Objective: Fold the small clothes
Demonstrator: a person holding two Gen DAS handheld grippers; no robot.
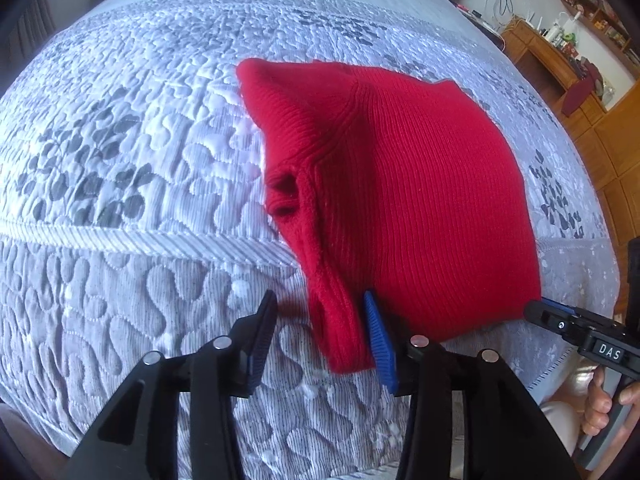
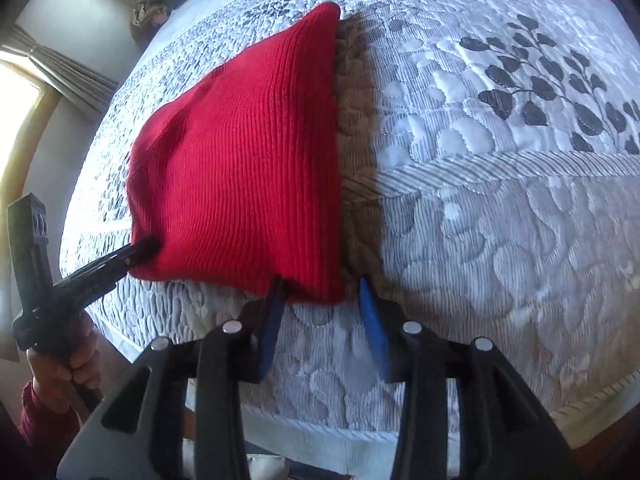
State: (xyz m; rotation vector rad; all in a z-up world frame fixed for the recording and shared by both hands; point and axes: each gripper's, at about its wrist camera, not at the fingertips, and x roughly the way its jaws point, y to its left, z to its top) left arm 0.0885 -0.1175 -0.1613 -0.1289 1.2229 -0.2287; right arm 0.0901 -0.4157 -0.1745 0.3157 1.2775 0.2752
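A red ribbed knit garment point(image 1: 420, 184) lies folded on the quilted bedspread point(image 1: 140, 160). In the left wrist view my left gripper point(image 1: 320, 304) is open, and the garment's near left corner hangs between its fingers, against the right blue pad with a gap to the left one. My right gripper point(image 1: 538, 308) shows at the garment's near right corner. In the right wrist view the garment point(image 2: 240, 160) has that corner between the fingers of my open right gripper point(image 2: 320, 286), with the right pad clear of the cloth. The left gripper point(image 2: 148, 246) reaches the far corner there.
The bed's near edge point(image 2: 340, 432) runs just below both grippers. A wooden desk with shelves point(image 1: 560, 52) stands beyond the bed's right side. A curtain and window point(image 2: 60, 64) are at the left. A person's hands point(image 2: 72, 364) hold the gripper handles.
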